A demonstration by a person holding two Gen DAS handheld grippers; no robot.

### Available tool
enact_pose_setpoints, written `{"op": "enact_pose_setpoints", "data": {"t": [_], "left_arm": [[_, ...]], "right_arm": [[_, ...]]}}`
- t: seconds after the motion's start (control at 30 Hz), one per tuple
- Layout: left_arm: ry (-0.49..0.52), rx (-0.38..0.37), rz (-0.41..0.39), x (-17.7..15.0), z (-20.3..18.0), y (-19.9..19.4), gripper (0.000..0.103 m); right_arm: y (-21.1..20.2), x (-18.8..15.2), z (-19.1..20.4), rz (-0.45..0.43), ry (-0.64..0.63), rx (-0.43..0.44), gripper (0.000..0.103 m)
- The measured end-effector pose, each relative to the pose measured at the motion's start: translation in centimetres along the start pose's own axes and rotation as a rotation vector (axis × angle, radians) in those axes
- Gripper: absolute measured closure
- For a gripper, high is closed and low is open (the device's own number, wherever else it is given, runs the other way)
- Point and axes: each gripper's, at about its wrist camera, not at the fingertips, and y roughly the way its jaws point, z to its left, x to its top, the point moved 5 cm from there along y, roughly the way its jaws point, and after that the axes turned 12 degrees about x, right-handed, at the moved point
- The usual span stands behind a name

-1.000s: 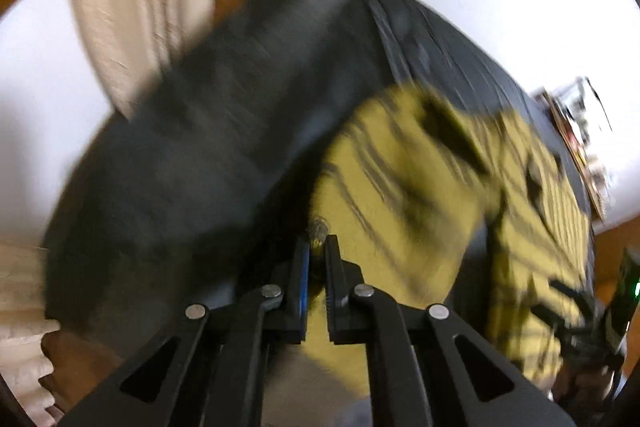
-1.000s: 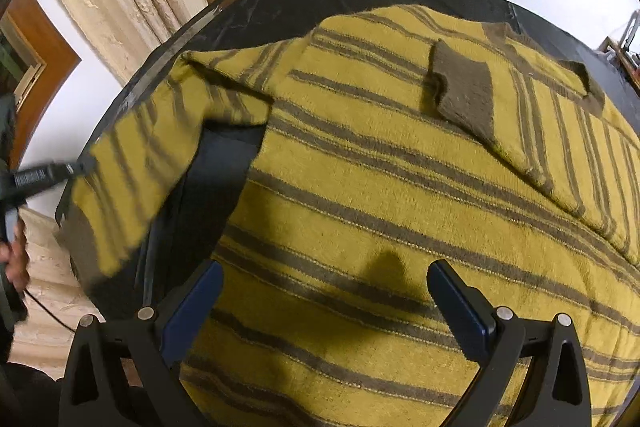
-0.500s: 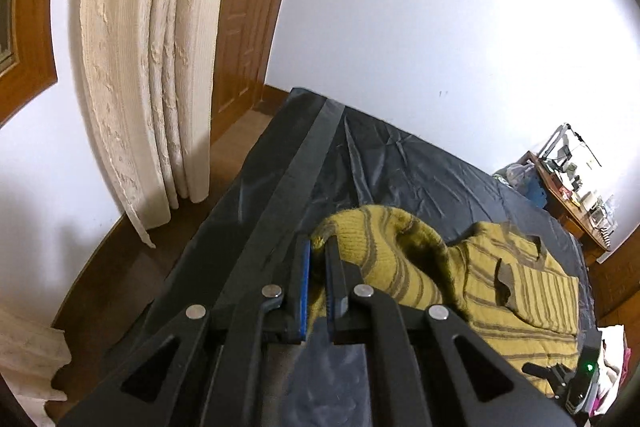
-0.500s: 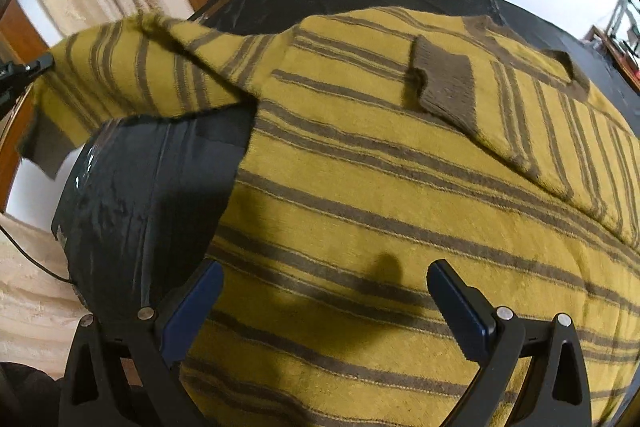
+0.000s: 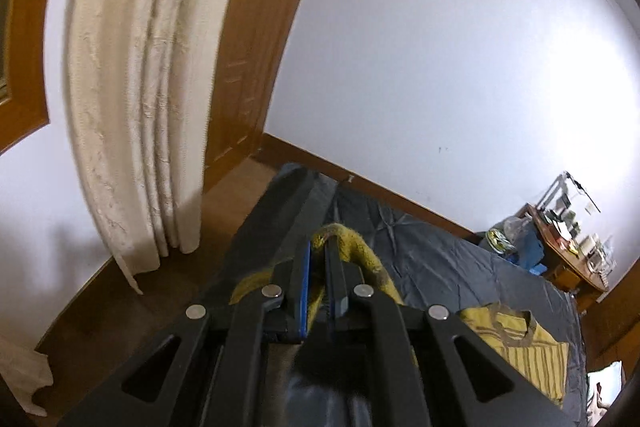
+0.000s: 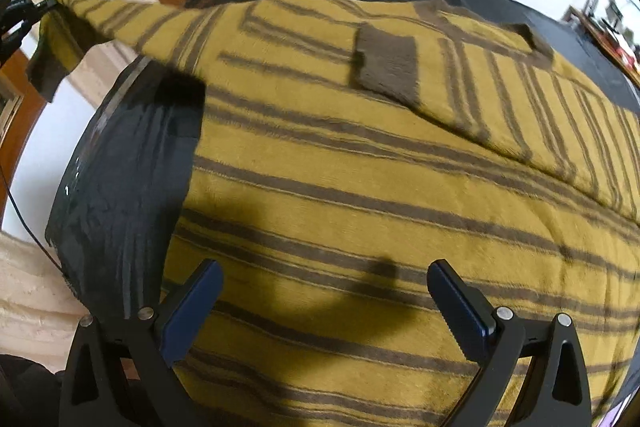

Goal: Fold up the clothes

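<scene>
Left wrist view: left gripper [image 5: 316,259] clamps sweater sleeve [image 5: 360,251], lifted above black-covered table [image 5: 440,251].
Right gripper [image 6: 324,291] hovers, jaws wide apart, over striped yellow sweater [image 6: 360,187] spread flat on the table.

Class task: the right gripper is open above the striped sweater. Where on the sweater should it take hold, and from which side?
Probably the sweater's near hem, below the open right gripper: come straight down and pinch it. The body lies flat there, while the left gripper holds the lifted sleeve.
</scene>
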Motion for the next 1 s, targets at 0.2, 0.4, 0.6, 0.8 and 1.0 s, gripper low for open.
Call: {"op": "enact_pose_setpoints", "data": {"t": [0.2, 0.4, 0.6, 0.8, 1.0], "left_arm": [[0.016, -0.075, 0.045, -1.2, -3.1, 0.5, 0.096], [0.193, -0.287, 0.037, -3.8, -12.8, -2.2, 0.096], [0.443, -0.429, 0.109, -11.5, -23.0, -3.5, 0.096], [0.697, -0.477, 0.272, -21.8, -30.0, -2.6, 0.092], [0.75, -0.45, 0.374, -27.6, -31.7, -2.5, 0.074]], "right_arm": [[-0.8, -0.4, -1.1, -0.007, 0.016, -0.006, 0.0], [-2.0, -0.8, -2.9, -0.011, 0.072, -0.008, 0.0], [-3.2, -1.4, -5.6, -0.025, 0.139, -0.009, 0.0], [-4.7, -2.2, -9.3, -0.051, 0.222, -0.011, 0.0], [-6.7, -3.1, -12.7, -0.078, 0.259, -0.007, 0.0]]}}
